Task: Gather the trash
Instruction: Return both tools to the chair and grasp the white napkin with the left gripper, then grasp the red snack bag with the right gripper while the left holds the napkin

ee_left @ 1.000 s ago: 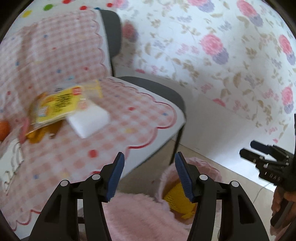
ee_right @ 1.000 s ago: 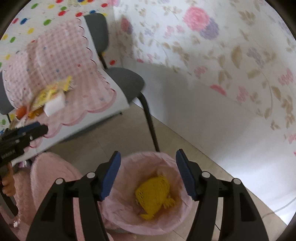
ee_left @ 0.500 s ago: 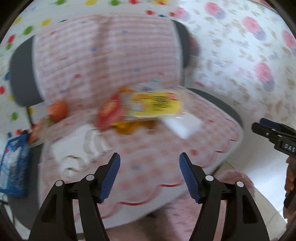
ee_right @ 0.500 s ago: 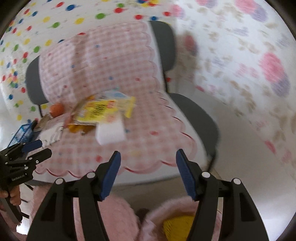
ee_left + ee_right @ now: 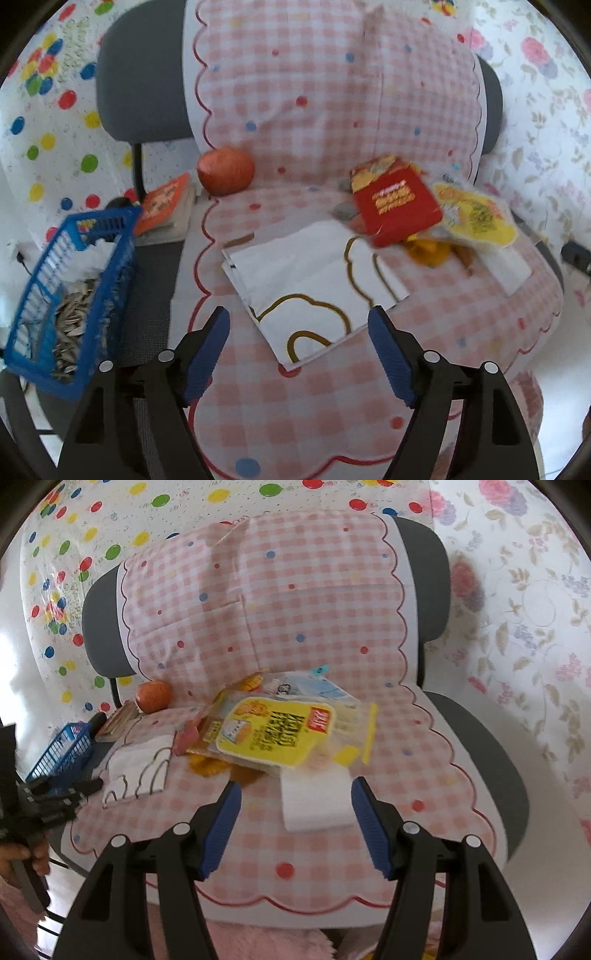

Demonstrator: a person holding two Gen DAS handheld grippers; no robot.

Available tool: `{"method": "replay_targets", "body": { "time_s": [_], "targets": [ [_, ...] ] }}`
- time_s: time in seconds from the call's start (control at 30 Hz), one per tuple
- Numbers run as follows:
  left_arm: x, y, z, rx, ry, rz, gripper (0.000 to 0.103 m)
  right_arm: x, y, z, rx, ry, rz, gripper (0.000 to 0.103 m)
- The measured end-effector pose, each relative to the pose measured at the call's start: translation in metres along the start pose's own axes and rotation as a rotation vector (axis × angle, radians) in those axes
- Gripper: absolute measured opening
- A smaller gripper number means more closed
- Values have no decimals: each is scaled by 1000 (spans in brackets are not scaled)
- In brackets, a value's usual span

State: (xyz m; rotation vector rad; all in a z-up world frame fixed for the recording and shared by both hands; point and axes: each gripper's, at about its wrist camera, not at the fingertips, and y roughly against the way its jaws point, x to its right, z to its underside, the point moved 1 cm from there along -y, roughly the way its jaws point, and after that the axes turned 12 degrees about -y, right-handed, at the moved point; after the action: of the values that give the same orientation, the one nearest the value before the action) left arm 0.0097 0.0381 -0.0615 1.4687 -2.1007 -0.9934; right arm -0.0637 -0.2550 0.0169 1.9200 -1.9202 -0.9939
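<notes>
The right tool [image 5: 295, 823], jaws apart and empty, is hovering just short of the white block [image 5: 316, 799] lying near the chair seat's front edge; the left tool [image 5: 299, 354], also apart, is facing the white bag [image 5: 310, 288].

- Checked cloth cover [image 5: 325, 602]: soft, matt fabric.
- Yellow wrapper [image 5: 273, 734]: glossy plastic film.
- Red packet [image 5: 397, 201]: shiny foil-like plastic.
- Blue basket [image 5: 70, 295]: hard slatted plastic.
- White block [image 5: 314, 803]: matt, spongy.

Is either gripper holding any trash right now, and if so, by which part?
Nothing is held. The left gripper and right gripper are both open above the chair seat, jaws empty.
</notes>
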Motion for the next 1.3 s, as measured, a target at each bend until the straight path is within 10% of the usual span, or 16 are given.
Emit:
{"method": "replay_targets", "body": {
  "time_s": [0.37,0.77,1.13,1.3],
  "targets": [
    [-2,-51,-1,-82,-60,44,83,-11,-9,6,-24,12,1,61],
    [33,-39,-3,-56,-112,102,6,-8,-6,18,-41,-7,-35,61],
    [-30,57,-31,183,126,-69,4,-43,-21,2,-27,78,-111,61],
    [-46,50,-40,191,153,-101,4,-68,-52,-17,-33,86,-148,37]
  ]
}}
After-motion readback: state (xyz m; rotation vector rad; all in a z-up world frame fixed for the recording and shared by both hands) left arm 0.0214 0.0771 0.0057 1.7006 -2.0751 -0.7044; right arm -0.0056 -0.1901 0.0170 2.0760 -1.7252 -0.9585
